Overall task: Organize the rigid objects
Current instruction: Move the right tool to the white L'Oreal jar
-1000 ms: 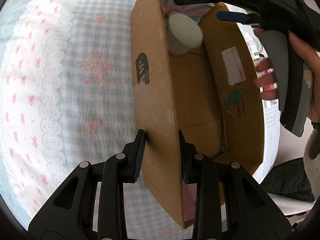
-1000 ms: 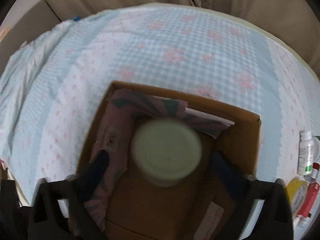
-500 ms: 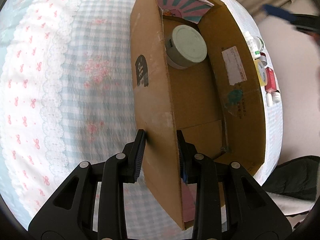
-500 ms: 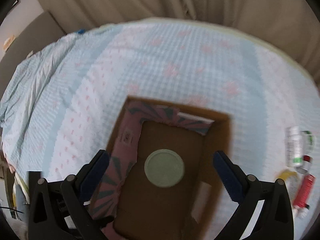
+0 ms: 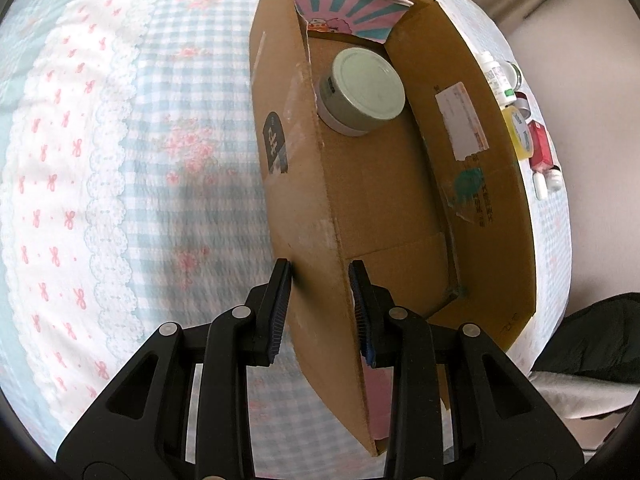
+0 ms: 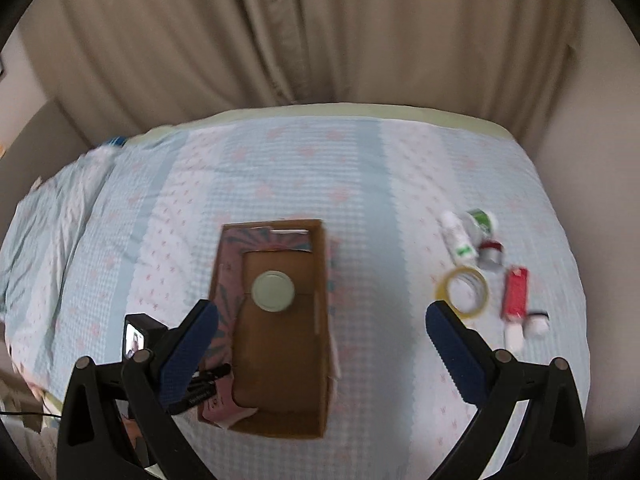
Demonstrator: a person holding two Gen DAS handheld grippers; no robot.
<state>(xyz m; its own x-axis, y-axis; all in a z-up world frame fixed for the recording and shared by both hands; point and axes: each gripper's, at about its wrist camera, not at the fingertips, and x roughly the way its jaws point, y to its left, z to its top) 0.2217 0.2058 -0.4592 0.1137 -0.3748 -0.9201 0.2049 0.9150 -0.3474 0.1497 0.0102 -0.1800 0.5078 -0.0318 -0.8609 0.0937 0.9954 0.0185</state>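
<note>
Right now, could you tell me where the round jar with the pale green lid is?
The jar stands inside the cardboard box, near its far end by the striped flap.

1. Box (image 5: 400, 208): matt brown cardboard, scuffed, paper label torn
2. Jar (image 5: 362, 92): smooth pale lid, slight sheen
3. Bedsheet (image 5: 120, 160): soft woven cloth, gingham
4. Tape roll (image 6: 463, 290): glossy yellowish plastic

The brown corrugated cardboard box (image 6: 276, 360) has a pink-and-teal striped liner (image 5: 348, 4). Inside sits a round jar with a pale green lid (image 5: 368, 84). The bedspread (image 5: 120, 160) is light blue gingham with white bands of pink bows. Near its right edge lie a yellow tape ring (image 6: 464, 290) and a red packet (image 6: 516, 292).
</note>
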